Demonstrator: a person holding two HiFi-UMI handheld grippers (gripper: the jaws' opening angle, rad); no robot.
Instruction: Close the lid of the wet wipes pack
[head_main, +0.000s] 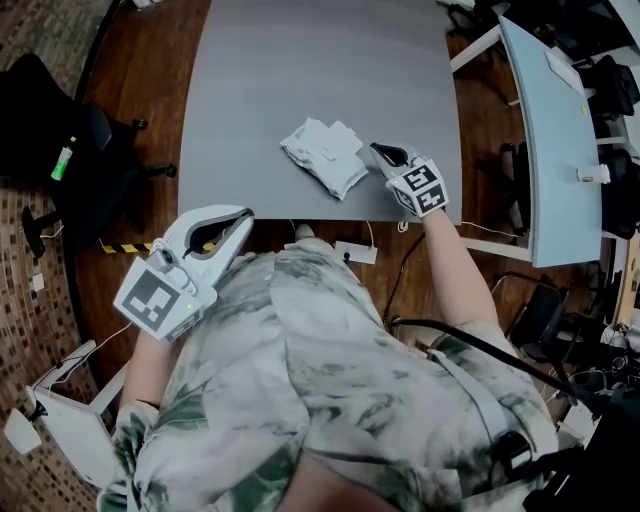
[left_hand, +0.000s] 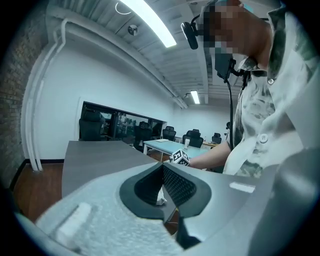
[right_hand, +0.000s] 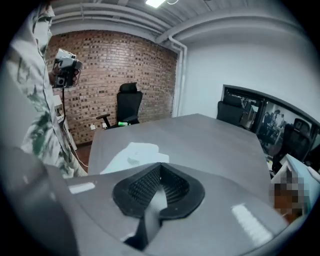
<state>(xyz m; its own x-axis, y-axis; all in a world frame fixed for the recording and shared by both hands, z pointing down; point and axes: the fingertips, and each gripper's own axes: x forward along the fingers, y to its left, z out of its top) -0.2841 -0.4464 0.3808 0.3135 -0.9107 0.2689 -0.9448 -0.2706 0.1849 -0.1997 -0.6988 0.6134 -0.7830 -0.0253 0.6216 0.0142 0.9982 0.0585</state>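
The white wet wipes pack (head_main: 322, 157) lay crumpled on the grey surface (head_main: 300, 70), close to its near edge. The right gripper (head_main: 380, 152) sat just beside the pack at its 3 o'clock, tips pointing toward it, jaws closed together with nothing between them. The left gripper (head_main: 238, 218) hung well apart at the pack's 7 o'clock, past the surface's near edge, its jaws likewise pressed together and empty.
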